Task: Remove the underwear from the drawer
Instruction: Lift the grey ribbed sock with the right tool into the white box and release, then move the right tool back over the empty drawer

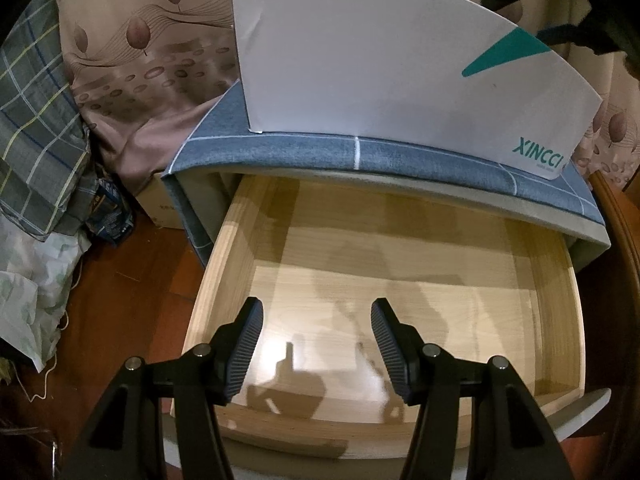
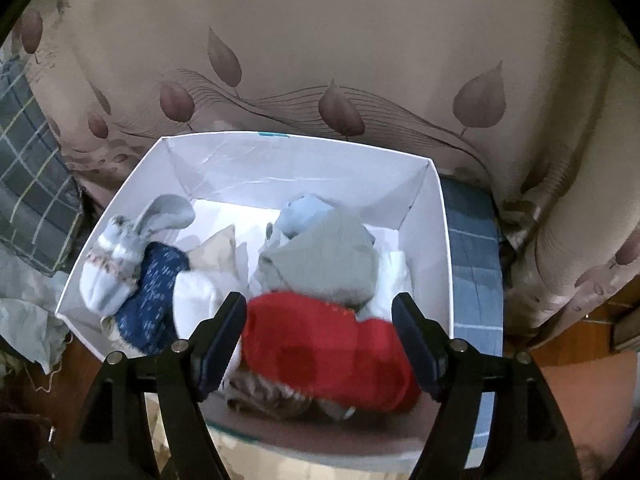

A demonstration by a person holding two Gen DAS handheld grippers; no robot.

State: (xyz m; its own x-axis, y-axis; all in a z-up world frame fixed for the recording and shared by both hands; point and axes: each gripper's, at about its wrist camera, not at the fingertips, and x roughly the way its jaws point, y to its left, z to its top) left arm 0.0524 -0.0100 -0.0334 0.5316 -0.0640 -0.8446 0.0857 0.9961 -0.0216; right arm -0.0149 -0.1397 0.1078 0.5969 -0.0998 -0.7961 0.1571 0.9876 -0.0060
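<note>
Left claw (image 1: 317, 344) hovers released over the pale wooden drawer (image 1: 400, 280) (bare inside); right claw (image 2: 319, 338), released, straddles red underwear (image 2: 328, 348) in the white cardboard box (image 2: 440, 240).

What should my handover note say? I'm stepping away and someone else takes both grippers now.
Left gripper: open, empty, over the pulled-out drawer, whose visible bottom is bare wood.
Right gripper: open, over the white box on the cabinet top, jaws either side of a red garment lying in it with other clothes.
Done: drawer looks emptied.
Left: confirm the red garment is released, withdraw, check the drawer's hidden back.
</note>
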